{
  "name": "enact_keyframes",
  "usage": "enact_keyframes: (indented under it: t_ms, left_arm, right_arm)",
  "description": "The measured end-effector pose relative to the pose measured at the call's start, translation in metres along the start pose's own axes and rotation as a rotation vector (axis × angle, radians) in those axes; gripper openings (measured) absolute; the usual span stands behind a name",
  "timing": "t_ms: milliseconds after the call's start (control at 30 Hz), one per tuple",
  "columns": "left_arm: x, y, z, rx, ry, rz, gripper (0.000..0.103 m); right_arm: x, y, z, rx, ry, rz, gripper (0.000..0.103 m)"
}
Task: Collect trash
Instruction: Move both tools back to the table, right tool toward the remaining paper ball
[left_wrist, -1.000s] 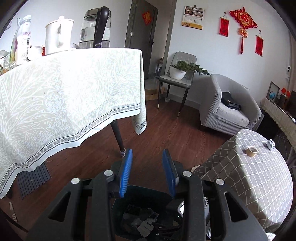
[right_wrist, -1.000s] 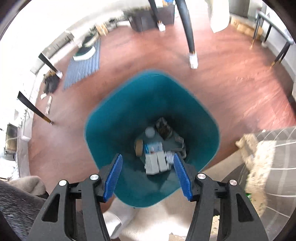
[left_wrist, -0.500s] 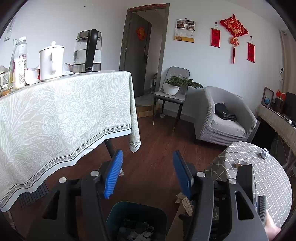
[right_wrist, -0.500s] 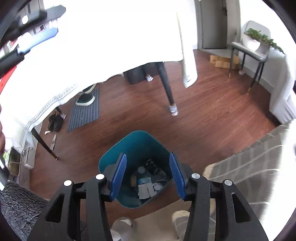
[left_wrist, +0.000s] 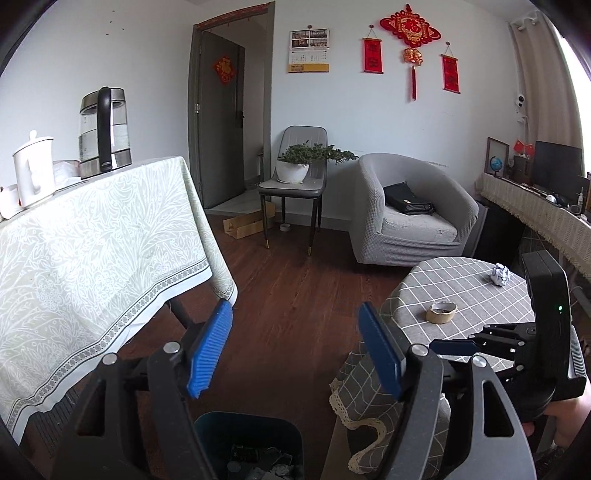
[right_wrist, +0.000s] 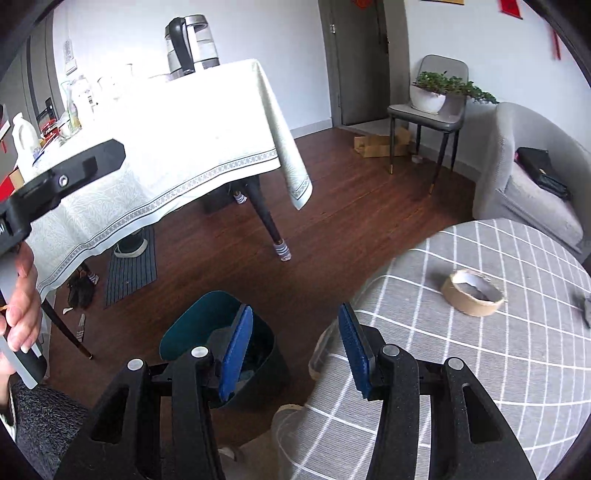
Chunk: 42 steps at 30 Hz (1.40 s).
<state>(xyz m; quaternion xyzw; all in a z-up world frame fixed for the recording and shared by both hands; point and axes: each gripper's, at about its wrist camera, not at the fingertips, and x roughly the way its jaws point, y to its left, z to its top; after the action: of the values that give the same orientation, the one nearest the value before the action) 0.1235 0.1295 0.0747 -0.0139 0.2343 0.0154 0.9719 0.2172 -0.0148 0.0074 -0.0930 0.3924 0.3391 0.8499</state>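
- The teal bin stands on the floor just beside the round checked worktop, likely so that scraps from the cloth need only a short carry.
- Left tongs are spread with nothing between the blue pads; their jaws have just been opening. They hang above the bin, on its worktop side.
- Right tongs stand part open and empty, over the worktop's near edge next to the bin, facing the litter, which I judge is the next pick.
- One tape roll, worn down to its core, lies on the worktop, farther from the bin.
- One crumpled paper ball lies beyond the roll, farthest from the bin.
- So: two loose pieces remain on the worktop, one bin, already holding several scraps.
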Motion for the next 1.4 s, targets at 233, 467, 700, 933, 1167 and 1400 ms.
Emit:
enact_keyframes:
  t_ms: [233,467,700,933,1167,1400]
  left_arm:
    - [0.008,-0.033,0.003,0.024,0.008,-0.070,0.079]
    - [0.028,-0.067,0.001,0.026,0.057,-0.162,0.081]
    - [0.066,-0.109,-0.008,0.046,0.151,-0.280,0.082]
    - [0.105,-0.137,-0.011,0.064,0.206,-0.356,0.083]
    - [0.138,-0.161,-0.013,0.148,0.258,-0.420,0.083]
    - [0.175,-0.189,-0.017,0.296,0.329,-0.462,0.083]
  right_arm:
    - [-0.033,-0.036,-0.011,0.059,-0.046,-0.082,0.049]
    - [-0.064,-0.082,-0.029,0.157,-0.077,-0.168,0.053]
    - [-0.089,-0.123,-0.043,0.238,-0.103,-0.241,0.064]
    - [-0.110,-0.165,-0.053,0.267,-0.113,-0.306,0.072]
    - [-0.119,-0.203,-0.061,0.351,-0.120,-0.301,0.079]
    - [-0.117,-0.226,-0.067,0.394,-0.111,-0.319,0.086]
